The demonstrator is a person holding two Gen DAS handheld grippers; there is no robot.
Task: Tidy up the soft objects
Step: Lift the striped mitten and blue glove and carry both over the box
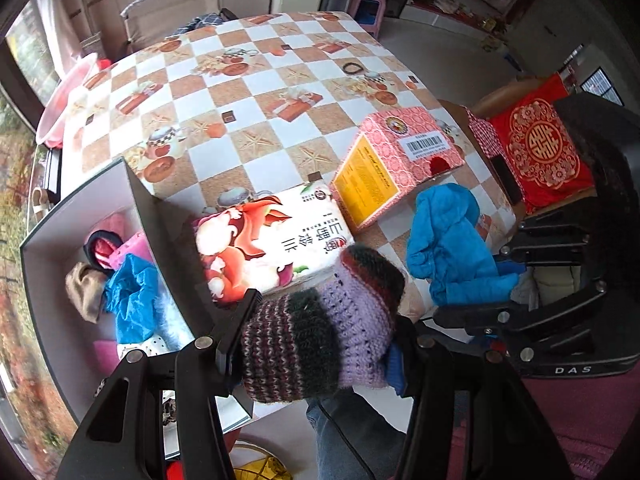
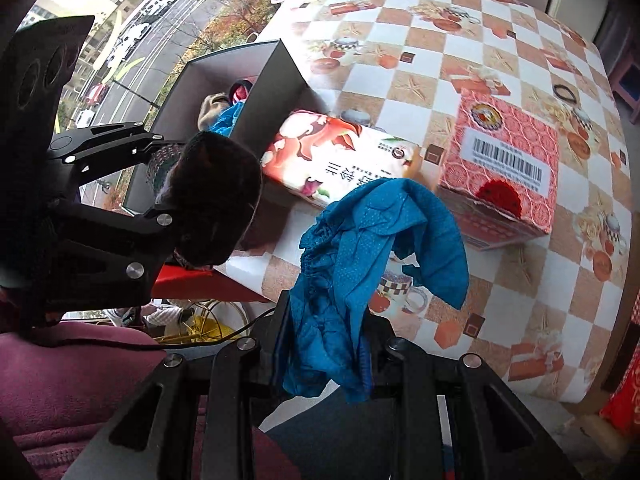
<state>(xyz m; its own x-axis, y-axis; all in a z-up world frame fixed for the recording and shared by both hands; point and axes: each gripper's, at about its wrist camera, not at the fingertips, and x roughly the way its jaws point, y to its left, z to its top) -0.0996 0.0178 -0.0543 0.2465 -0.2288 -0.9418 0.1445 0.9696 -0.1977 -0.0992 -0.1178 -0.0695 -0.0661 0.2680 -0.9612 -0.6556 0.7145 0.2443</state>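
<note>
My left gripper (image 1: 320,344) is shut on a striped purple and dark knit hat (image 1: 320,320), held above the table's near edge beside the open grey box (image 1: 160,216). The box holds several soft items, among them a blue cloth (image 1: 132,296) and a beige one (image 1: 84,292). My right gripper (image 2: 324,344) is shut on a blue cloth (image 2: 368,248) that hangs from its fingers over the table's near edge. In the right wrist view the left gripper (image 2: 168,208) and the dark hat (image 2: 216,196) show at the left, next to the box (image 2: 276,88).
A floral tissue pack (image 1: 268,240) lies against the box. A pink carton with a barcode (image 1: 396,156) lies on the checkered tablecloth (image 1: 256,92). A black hair tie (image 1: 353,68) sits further back. A pink basin (image 1: 68,96) is at the far left, a red cushion (image 1: 540,148) at the right.
</note>
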